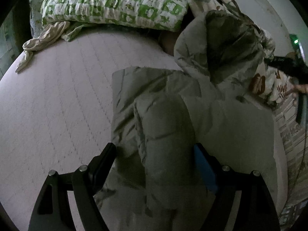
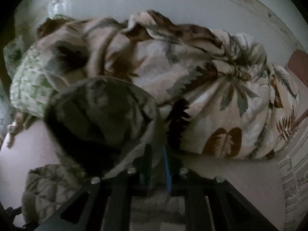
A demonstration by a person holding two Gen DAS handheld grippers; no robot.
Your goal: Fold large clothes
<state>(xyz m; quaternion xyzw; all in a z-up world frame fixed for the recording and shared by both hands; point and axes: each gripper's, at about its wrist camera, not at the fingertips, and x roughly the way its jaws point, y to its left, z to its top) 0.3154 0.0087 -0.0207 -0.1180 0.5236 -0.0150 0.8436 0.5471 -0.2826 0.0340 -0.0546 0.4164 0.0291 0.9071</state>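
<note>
A grey-green puffer jacket [image 1: 211,115] lies on the pink bed sheet [image 1: 53,100], partly folded, its hood [image 1: 227,50] raised at the upper right. My left gripper [image 1: 156,154] is open with its jaws wide on either side of a padded sleeve [image 1: 167,134] that lies between them. In the right wrist view my right gripper [image 2: 156,154] is shut on the jacket's hood [image 2: 100,119] and holds its rim up. The right gripper also shows at the far right of the left wrist view [image 1: 288,65].
A green-and-white patterned pillow [image 1: 115,3] lies at the head of the bed. A beige cloth [image 1: 44,40] lies at the bed's left edge. A leaf-print duvet [image 2: 211,88] is heaped against the white wall [image 2: 173,3]. A striped sheet [image 2: 294,175] runs along the right.
</note>
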